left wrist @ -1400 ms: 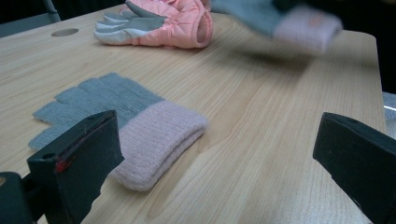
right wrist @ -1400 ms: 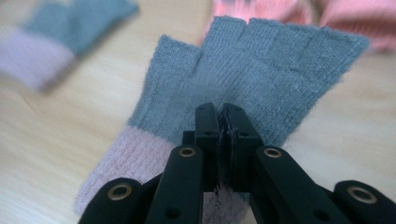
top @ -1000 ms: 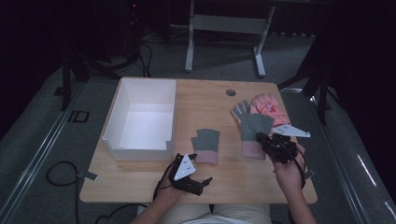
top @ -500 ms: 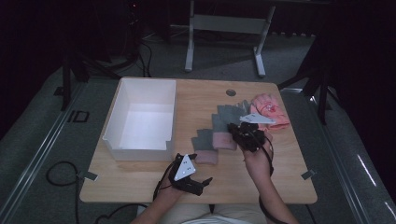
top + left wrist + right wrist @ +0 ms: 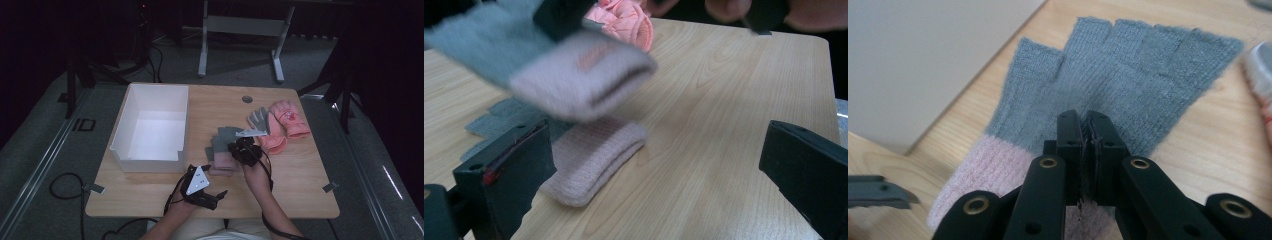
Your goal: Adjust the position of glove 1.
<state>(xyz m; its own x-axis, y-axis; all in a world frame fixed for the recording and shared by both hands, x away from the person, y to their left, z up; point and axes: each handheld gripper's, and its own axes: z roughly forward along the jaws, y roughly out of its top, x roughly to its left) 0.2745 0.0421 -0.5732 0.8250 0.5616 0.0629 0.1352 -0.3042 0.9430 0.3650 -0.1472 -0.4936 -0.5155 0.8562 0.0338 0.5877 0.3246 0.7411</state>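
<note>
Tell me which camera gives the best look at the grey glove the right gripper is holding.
The right gripper view: the grey glove lies sharp and spread out, pinched between the shut jaws of the right gripper. The left gripper view shows it blurred, hanging above a second glove. The high view shows it small, partly under the gripper.

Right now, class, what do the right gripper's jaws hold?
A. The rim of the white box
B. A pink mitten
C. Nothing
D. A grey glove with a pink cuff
D: in the right gripper view the right gripper has its jaws pinched shut on the grey glove, whose pink cuff lies beside the jaws.
</note>
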